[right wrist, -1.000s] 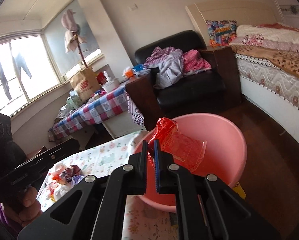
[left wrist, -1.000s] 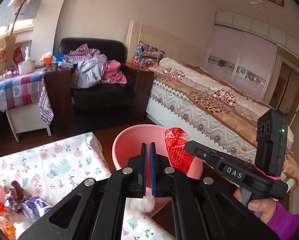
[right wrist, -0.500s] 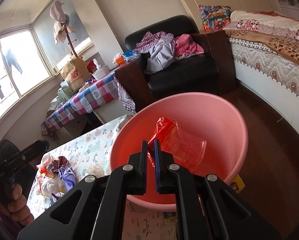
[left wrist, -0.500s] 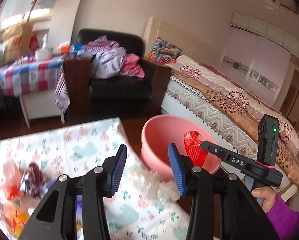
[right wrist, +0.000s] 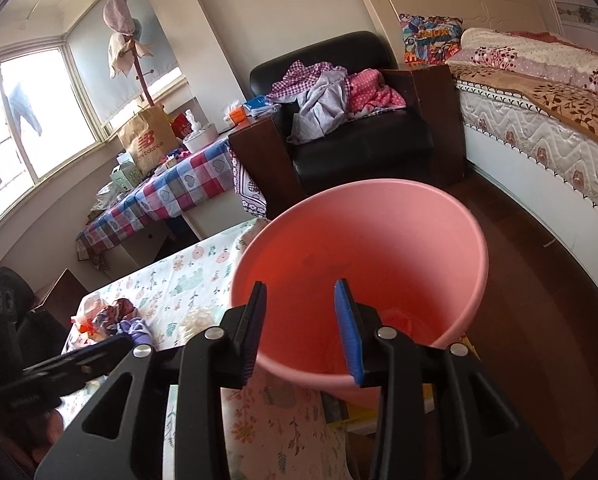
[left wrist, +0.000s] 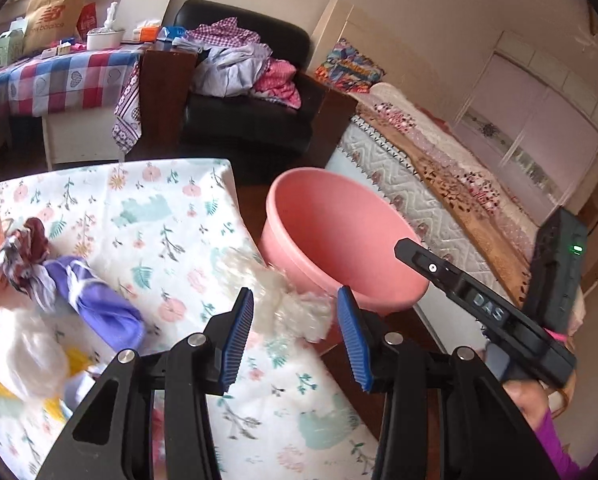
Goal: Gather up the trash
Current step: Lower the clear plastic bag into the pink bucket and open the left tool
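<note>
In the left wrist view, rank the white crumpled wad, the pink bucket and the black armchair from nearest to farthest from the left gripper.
From the left gripper:
1. White crumpled wad, on the floral tablecloth right at the fingertips.
2. Pink bucket, just past the table edge, ahead and to the right.
3. Black armchair, piled with clothes, against the far wall.
</note>
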{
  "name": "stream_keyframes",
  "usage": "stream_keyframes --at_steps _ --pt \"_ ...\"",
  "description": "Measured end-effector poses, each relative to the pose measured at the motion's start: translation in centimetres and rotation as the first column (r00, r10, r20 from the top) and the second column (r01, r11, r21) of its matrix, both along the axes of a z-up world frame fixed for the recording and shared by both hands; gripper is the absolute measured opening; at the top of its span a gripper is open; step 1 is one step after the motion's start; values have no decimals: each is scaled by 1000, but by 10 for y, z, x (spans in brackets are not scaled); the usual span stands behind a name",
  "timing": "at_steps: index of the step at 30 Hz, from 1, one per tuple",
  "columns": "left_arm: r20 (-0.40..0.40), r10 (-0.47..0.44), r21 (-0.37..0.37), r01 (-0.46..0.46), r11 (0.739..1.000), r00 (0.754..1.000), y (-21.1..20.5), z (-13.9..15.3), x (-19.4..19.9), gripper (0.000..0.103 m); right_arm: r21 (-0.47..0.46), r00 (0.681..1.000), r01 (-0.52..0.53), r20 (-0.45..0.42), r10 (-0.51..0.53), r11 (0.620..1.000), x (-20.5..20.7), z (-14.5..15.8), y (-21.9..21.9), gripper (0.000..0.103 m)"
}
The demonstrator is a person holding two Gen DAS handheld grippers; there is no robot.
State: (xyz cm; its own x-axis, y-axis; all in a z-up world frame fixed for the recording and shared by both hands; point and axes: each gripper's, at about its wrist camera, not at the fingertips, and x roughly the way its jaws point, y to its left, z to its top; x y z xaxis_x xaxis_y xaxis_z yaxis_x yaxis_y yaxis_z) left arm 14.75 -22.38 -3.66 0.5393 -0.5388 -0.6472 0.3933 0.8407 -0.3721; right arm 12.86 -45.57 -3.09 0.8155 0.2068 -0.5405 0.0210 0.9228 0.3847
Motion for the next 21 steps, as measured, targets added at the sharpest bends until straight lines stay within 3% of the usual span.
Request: stream_keyframes --at_steps 6,10,14,19,21 --pt "-50 23 27 -21 999 999 -18 -16 -3 39 -22 1000 -19 10 19 1000 -19 3 5 36" --pt "-29 11 58 -9 998 1000 -22 -23 -3 21 -16 999 -27 17 27 1000 -27 4 7 36" --pt "-51 5 61 -2 998 999 -21 -30 0 18 -3 999 -32 19 32 999 -29 4 8 36" --pt "-12 -7 64 8 998 1000 -14 -25 -6 6 3 999 -48 25 48 999 -31 4 11 36" --pt "20 -6 65 5 998 1000 -10 -19 -8 5 4 998 -51 29 51 999 -33 4 12 36"
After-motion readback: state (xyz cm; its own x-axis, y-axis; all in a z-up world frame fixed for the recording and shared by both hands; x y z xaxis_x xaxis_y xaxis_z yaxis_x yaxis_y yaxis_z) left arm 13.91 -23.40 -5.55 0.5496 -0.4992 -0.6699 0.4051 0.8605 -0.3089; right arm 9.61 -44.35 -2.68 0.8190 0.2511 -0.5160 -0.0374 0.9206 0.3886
